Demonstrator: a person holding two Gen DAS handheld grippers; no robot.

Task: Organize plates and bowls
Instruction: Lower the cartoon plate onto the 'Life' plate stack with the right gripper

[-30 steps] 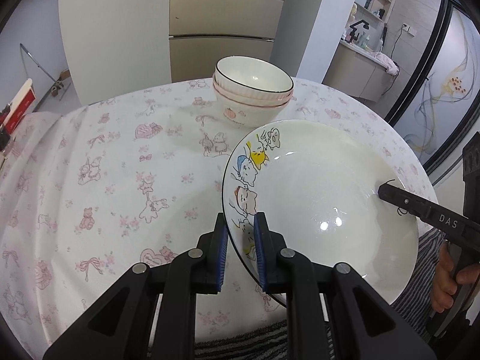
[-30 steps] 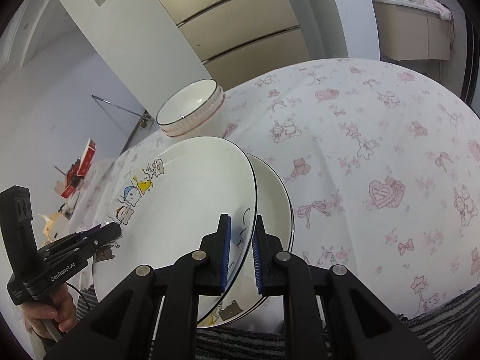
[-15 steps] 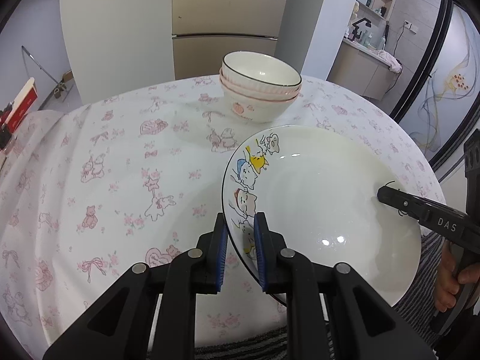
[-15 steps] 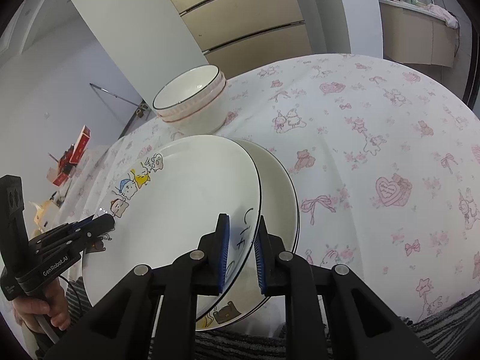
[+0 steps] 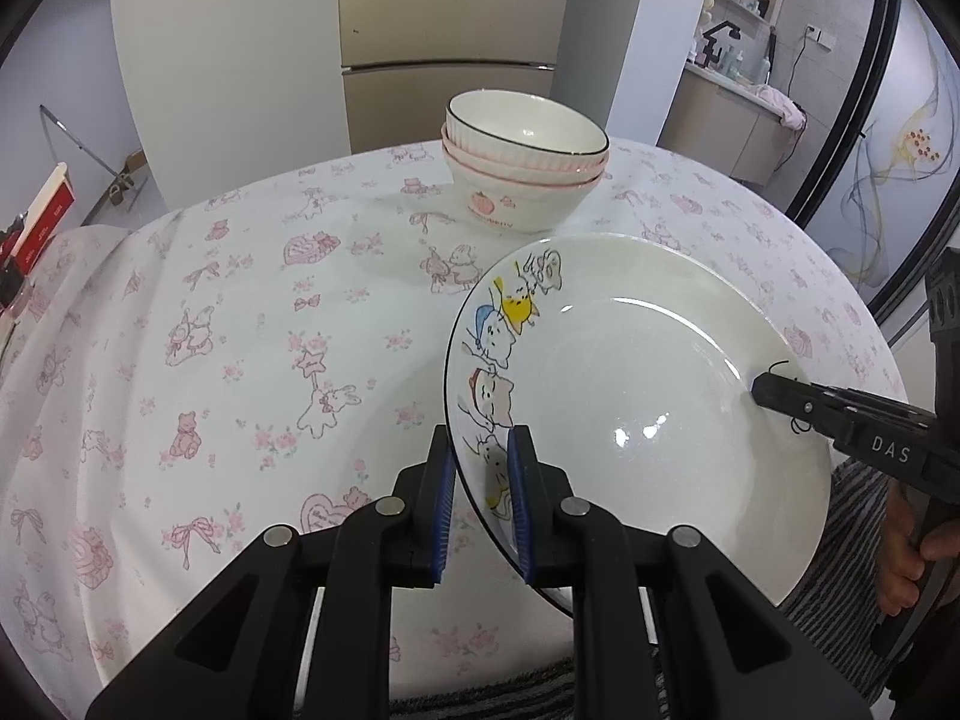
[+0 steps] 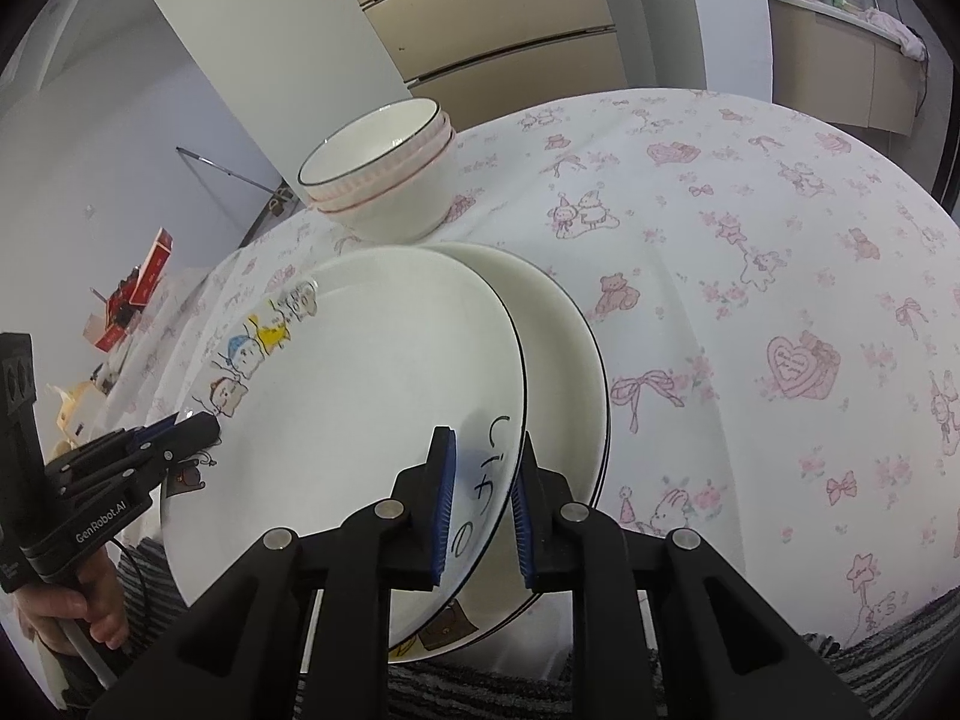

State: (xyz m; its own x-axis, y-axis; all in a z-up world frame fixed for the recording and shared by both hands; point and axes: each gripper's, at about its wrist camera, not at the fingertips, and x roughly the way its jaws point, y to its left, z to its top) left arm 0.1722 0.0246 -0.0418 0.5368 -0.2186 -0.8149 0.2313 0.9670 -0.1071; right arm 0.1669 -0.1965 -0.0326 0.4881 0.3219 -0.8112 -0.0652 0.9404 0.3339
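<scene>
A white plate with cartoon animals (image 5: 648,390) is held tilted over a second white plate (image 6: 564,330) lying on the table. My left gripper (image 5: 480,438) is shut on the cartoon plate's left rim and shows in the right wrist view as well (image 6: 201,423). My right gripper (image 6: 483,438) straddles the opposite rim. Its jaws are opening, the rim still sits between them, and the left pad stands off the plate. Its tip (image 5: 762,387) appears at the plate's right edge. A stack of bowls (image 5: 522,162) stands behind the plates.
The round table (image 5: 210,330) wears a white cloth with pink prints. A red box (image 6: 147,267) and clutter sit beyond its far left edge. A person's hands hold both gripper handles at the near edge, over striped clothing. Cabinets and a wall stand behind.
The right gripper's jaws have widened a little around the plate rim. The plate and both hands have hardly moved.
</scene>
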